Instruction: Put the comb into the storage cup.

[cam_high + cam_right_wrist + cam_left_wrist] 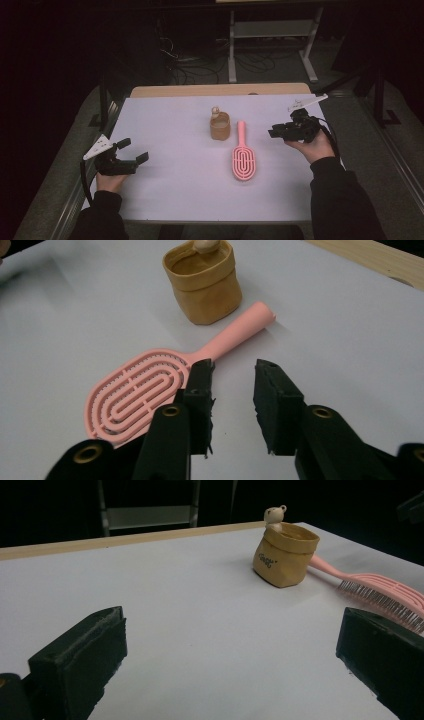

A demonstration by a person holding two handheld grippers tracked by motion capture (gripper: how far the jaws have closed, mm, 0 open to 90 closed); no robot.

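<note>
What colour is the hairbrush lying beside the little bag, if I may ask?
Pink; the hairbrush shows best in the right gripper view.

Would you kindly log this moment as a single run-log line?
scene: pink hairbrush flat beside tan pouch | left gripper: open, empty | right gripper: narrow gap, empty, right of brush | contact: none

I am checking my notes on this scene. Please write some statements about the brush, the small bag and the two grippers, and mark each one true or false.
1. The pink hairbrush lies flat on the white table. True.
2. The brush handle points toward the person. False: it points away, beside the tan paper bag.
3. The right gripper holds the brush. False: nothing is between its jaws.
4. The left gripper is open. True.
5. The bag lies tipped over. False: it stands upright.
</note>
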